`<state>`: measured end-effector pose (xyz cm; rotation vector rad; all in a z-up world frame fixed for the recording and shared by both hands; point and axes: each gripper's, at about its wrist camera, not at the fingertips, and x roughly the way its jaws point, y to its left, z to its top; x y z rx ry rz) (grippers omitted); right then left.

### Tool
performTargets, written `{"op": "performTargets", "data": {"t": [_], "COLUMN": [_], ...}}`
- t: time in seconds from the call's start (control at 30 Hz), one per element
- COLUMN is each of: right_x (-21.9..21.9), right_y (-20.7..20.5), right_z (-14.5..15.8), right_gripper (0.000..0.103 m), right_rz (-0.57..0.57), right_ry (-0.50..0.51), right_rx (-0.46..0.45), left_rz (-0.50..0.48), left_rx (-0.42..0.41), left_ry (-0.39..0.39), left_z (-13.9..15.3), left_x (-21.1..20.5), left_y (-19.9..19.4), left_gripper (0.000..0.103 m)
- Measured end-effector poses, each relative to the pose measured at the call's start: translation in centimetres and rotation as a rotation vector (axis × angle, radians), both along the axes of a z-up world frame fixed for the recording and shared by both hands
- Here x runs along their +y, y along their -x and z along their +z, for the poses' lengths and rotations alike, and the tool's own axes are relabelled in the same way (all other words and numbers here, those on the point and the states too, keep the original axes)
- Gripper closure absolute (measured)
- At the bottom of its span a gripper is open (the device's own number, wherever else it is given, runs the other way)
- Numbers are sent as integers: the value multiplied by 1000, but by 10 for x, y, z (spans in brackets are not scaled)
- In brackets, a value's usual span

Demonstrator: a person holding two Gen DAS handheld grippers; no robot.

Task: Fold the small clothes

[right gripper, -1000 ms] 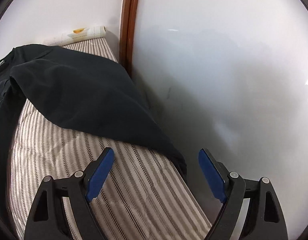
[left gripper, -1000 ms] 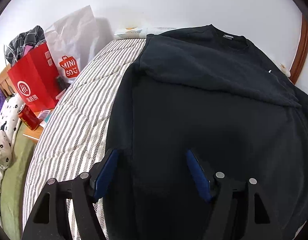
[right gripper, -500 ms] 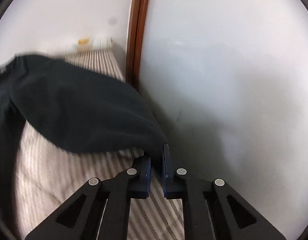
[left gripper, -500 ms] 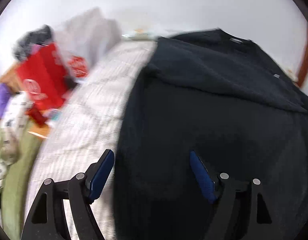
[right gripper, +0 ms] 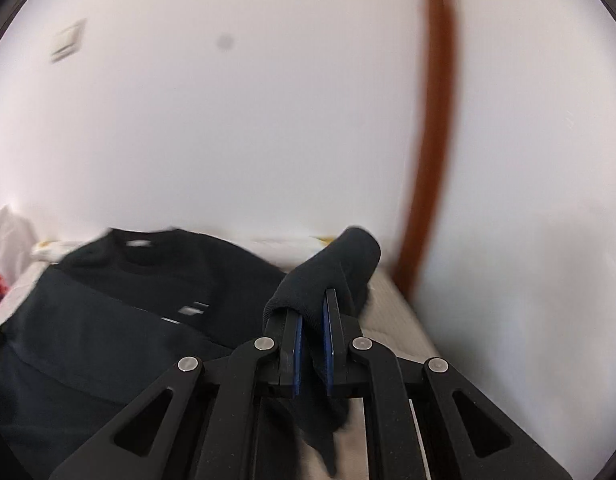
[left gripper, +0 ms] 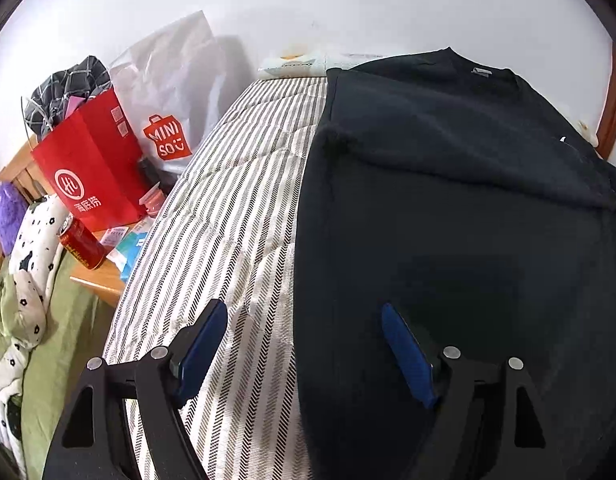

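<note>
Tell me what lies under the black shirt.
The striped bedcover shows beside and under the black shirt. Whatever sits beneath the shirt's middle is covered.

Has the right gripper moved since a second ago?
Yes. The right gripper, now shut on the sleeve, has lifted it off the bed; against the brown door frame, the view has swung up and left.

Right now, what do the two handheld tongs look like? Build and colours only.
Both match. The left tongs and right tongs have matte black, speckled plastic linkages with triangular cut-outs, round silver pivot pins, and flat blue pads lining each finger's inner face. No cables, markings, hands or sleeves show in either wrist view.
</note>
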<state>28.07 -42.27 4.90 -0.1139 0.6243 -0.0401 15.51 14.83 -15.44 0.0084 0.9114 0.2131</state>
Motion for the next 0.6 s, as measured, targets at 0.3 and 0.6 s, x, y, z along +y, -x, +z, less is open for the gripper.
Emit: {"op": "performTargets", "data": {"t": [0.3, 0.6], "right_x": [156, 160], "right_y": [-17, -22], "right_z": [-64, -122], "right_gripper": [93, 43], "right_rz": [233, 233], "right_ry": [-6, 29], "right_rx": [106, 294], "left_rz": [-1, 8], "left_rx": [-17, -15], "left_ry": [97, 123], "left_z": [-7, -10], "left_x": [14, 17], "left_y": [-2, 0], "left_gripper": [17, 13]}}
